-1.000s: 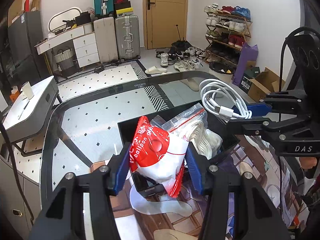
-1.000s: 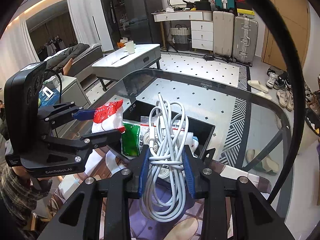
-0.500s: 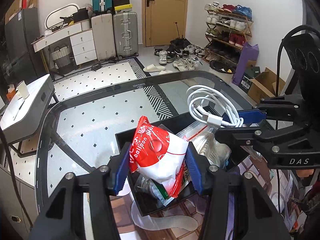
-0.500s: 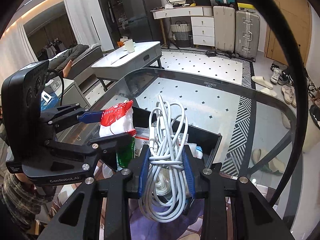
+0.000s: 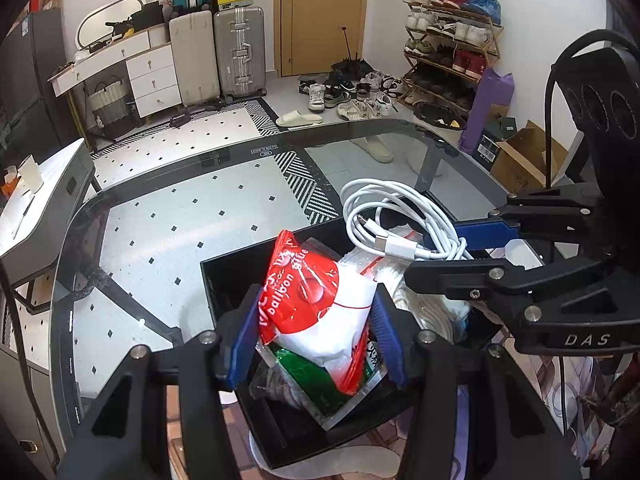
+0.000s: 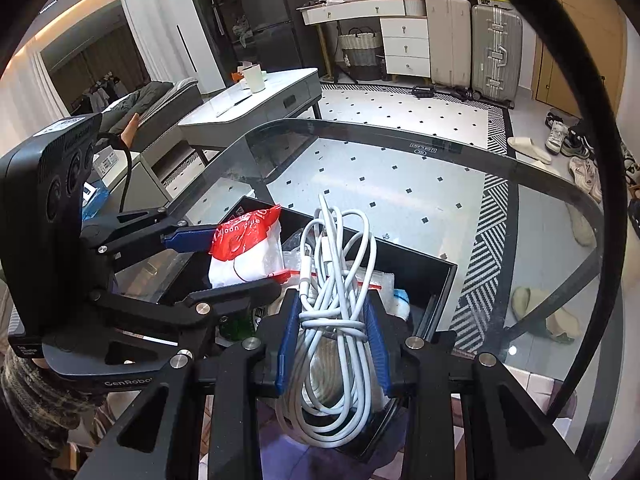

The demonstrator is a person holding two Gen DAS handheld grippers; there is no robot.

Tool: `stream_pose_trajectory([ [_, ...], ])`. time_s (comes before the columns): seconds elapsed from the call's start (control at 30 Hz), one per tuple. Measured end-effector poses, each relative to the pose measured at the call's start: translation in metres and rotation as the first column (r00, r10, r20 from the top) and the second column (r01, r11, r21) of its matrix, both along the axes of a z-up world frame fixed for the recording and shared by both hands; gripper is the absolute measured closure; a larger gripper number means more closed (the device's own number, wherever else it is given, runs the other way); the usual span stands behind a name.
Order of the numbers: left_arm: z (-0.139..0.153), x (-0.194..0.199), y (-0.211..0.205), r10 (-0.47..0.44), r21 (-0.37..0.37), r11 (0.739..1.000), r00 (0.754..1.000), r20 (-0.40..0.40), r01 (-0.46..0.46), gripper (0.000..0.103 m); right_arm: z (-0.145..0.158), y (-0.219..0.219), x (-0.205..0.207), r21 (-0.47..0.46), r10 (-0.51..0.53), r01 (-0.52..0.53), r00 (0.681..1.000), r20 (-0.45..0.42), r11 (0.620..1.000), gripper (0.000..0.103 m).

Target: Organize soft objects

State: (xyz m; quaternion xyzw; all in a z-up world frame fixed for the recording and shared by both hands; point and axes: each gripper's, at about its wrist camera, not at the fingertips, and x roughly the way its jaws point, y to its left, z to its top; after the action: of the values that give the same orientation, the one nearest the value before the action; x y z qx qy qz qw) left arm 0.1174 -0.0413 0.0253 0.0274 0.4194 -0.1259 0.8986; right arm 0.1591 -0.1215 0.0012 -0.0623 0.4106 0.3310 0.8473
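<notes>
My left gripper (image 5: 314, 320) is shut on a red and white balloon bag (image 5: 316, 304) and holds it over a black open box (image 5: 224, 280) on the glass table. My right gripper (image 6: 332, 316) is shut on a coiled white charging cable (image 6: 336, 280) above the same box (image 6: 424, 276). In the left wrist view the right gripper (image 5: 460, 248) holds the cable (image 5: 384, 216) over the box's right side. In the right wrist view the left gripper (image 6: 224, 256) holds the bag (image 6: 244, 248) at the box's left. Clear zip bags and a green packet (image 5: 304, 380) lie in the box.
The glass table (image 5: 160, 240) has a curved dark rim. A printed mat (image 5: 576, 380) covers its near part. Beyond are a white side table (image 6: 248, 108), suitcases (image 5: 240, 52), a shoe rack (image 5: 452, 40) and shoes on the floor.
Both grippers have moved forward and down over the black box, each still holding its load. The bag and the cable now hang right above the box's contents.
</notes>
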Motion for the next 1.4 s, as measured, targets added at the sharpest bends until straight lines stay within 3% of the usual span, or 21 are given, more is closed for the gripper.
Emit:
stream_pose_trajectory([
  [0.57,-0.006,-0.001,0.000,-0.006,-0.010,1.000,1.000,-0.028,0.006,0.052,-0.011,0.007,0.008,-0.023,-0.001,0.001,1.000,-0.008,1.000,0.072],
  [0.73,-0.003,-0.005,0.000,-0.013,-0.016,1.000,0.999,-0.029,0.013,0.048,-0.006,0.006,0.002,-0.028,-0.011,0.011,1.000,0.006,1.000,0.068],
  [0.83,0.000,-0.008,0.001,-0.012,-0.024,1.000,1.000,-0.021,0.012,0.046,-0.002,0.000,0.000,-0.024,-0.031,0.032,0.999,0.015,0.999,0.056],
  [1.07,0.008,-0.016,0.003,-0.006,-0.033,0.999,1.000,-0.007,0.006,0.033,0.005,-0.016,-0.010,0.006,-0.053,0.053,0.998,0.021,0.999,0.044],
  [1.13,0.011,-0.018,0.001,0.001,-0.023,1.000,1.000,0.003,-0.001,0.027,0.007,-0.022,-0.013,0.016,-0.063,0.063,0.998,0.023,0.998,0.038],
  [1.23,0.016,-0.024,0.002,0.003,-0.027,1.000,1.000,0.021,-0.002,0.026,0.009,-0.033,-0.017,0.052,-0.070,0.069,0.997,0.024,0.996,0.021],
  [1.4,0.021,-0.035,0.003,0.013,-0.015,1.000,0.998,0.058,-0.013,0.015,0.014,-0.042,-0.027,0.071,-0.080,0.077,0.996,0.044,0.994,0.015],
])
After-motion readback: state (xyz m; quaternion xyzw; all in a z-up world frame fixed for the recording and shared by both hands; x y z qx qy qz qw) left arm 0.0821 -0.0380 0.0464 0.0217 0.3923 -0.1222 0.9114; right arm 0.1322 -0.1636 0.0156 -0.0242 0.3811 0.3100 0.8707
